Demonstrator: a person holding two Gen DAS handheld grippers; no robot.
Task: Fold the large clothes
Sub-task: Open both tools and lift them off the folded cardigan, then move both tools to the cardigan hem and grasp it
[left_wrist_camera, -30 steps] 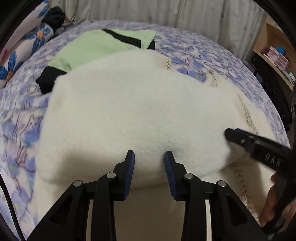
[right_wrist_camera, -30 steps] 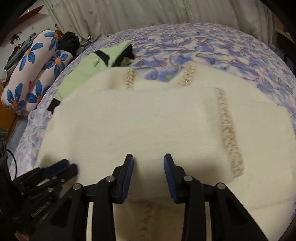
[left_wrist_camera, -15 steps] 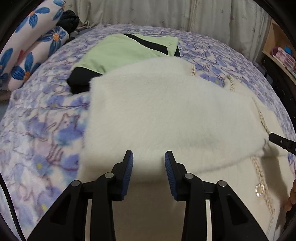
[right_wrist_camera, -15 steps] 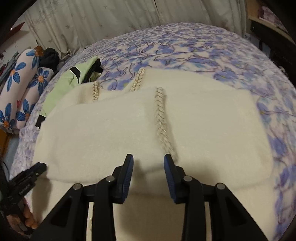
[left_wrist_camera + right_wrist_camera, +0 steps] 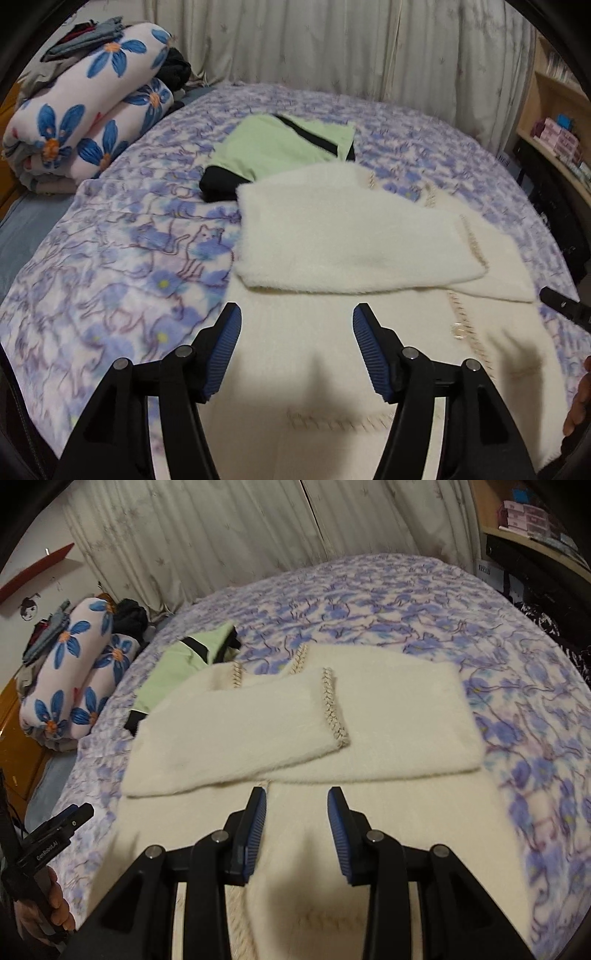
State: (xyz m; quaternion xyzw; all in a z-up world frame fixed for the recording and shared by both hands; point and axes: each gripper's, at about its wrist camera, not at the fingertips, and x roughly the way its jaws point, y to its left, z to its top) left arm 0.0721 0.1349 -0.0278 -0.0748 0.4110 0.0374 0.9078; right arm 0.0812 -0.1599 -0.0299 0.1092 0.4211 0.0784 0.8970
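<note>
Cardigan (image 5: 354,240), cream and fluffy, lies spread on the bed (image 5: 122,266) with its blue-flowered cover; both sleeves are folded across the chest, the upper one ending in a braided cuff (image 5: 334,709), and the lower body reaches toward the cameras; a green and black garment (image 5: 280,146) sits folded just beyond it, touching or slightly under its far edge, and a rolled floral quilt (image 5: 85,110) rests at the bed's far left corner.

Left tool (image 5: 295,350) hovers over the near hem with its jaws spread wide and nothing between them; right tool (image 5: 295,830) hangs likewise over the hem, jaws parted more narrowly and empty, though motion blur makes it hard to say how close either sits to the cloth.

By the look of it the fabric is soft, thick and limp, light enough to lift but prone to sag and drag in the middle; the pile should give decent friction against the ribbed blue pads (image 5: 227,350). A sensible hold would be the two near hem corners, pinching both layers so the front and back rise together; the pearl-like button (image 5: 458,329) and braided trim (image 5: 460,314) are best kept out of the jaws.
</note>
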